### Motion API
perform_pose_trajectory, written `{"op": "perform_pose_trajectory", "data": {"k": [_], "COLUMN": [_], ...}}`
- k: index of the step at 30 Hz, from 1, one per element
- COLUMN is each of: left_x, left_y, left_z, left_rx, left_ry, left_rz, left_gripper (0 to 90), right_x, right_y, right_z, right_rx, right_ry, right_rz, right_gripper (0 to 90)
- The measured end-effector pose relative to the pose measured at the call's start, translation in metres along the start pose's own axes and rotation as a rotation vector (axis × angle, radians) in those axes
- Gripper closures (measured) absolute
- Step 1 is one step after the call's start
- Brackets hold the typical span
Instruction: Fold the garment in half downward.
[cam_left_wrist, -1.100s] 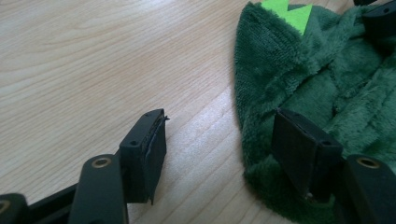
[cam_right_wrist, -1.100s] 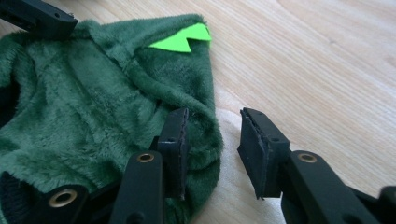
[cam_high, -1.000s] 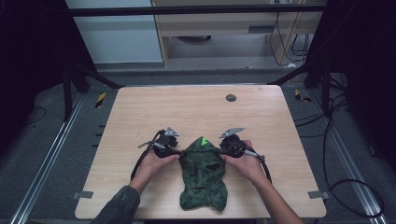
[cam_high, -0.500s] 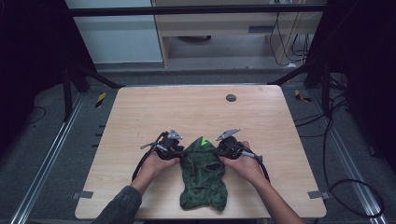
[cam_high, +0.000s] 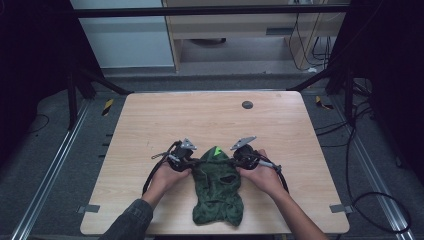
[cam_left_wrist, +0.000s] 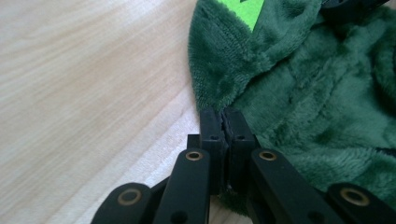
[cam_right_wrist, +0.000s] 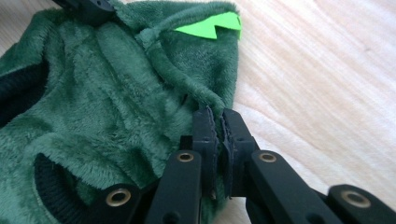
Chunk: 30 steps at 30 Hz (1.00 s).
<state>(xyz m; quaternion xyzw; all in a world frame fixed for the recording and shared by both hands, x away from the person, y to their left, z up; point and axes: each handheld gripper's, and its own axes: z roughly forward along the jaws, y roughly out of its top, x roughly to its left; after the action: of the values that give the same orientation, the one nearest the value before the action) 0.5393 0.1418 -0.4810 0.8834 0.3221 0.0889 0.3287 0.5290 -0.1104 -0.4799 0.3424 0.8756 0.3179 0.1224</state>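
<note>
Between both sets of jaws on the worktop (cam_high: 150, 120): one green fleece garment (cam_high: 217, 187), lime spike patch (cam_high: 216, 151) at its far end. Left gripper (cam_left_wrist: 223, 116) and right gripper (cam_right_wrist: 215, 116) have just been closing, each now pinching a side edge of plush; best lifted evenly, both sides level, to keep the fabric from slipping. Underside and black-lined openings are hard to make out.

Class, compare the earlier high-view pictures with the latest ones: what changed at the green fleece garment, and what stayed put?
Both tools have just been closing: the left tool now pinches the green fleece garment at one edge of its top, and the right tool pinches the opposite edge. The garment's top looks slightly drawn in between them. The hands, the garment's lower part and the table stayed where they were.
</note>
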Motion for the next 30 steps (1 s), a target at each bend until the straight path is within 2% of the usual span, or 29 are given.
{"op": "perform_pose_trajectory", "data": {"k": [11,22,30], "left_x": [0.005,0.010,0.013], "left_y": [0.018,0.039,0.045], "left_z": [-0.015,-0.024,-0.028], "left_rx": [-0.031,-0.049,-0.055], "left_ry": [0.030,0.054,0.063], "left_rz": [0.017,0.050,0.062], "left_gripper": [88.4,88.5,88.5], "right_x": [-0.004,-0.010,-0.012], "right_y": [0.020,0.034,0.040], "right_z": [-0.020,-0.028,-0.031], "right_rx": [-0.035,-0.054,-0.046], "right_ry": [-0.021,-0.028,-0.029], "right_rz": [-0.015,-0.019,-0.038], "right_gripper": [85.7,85.5,85.3]}}
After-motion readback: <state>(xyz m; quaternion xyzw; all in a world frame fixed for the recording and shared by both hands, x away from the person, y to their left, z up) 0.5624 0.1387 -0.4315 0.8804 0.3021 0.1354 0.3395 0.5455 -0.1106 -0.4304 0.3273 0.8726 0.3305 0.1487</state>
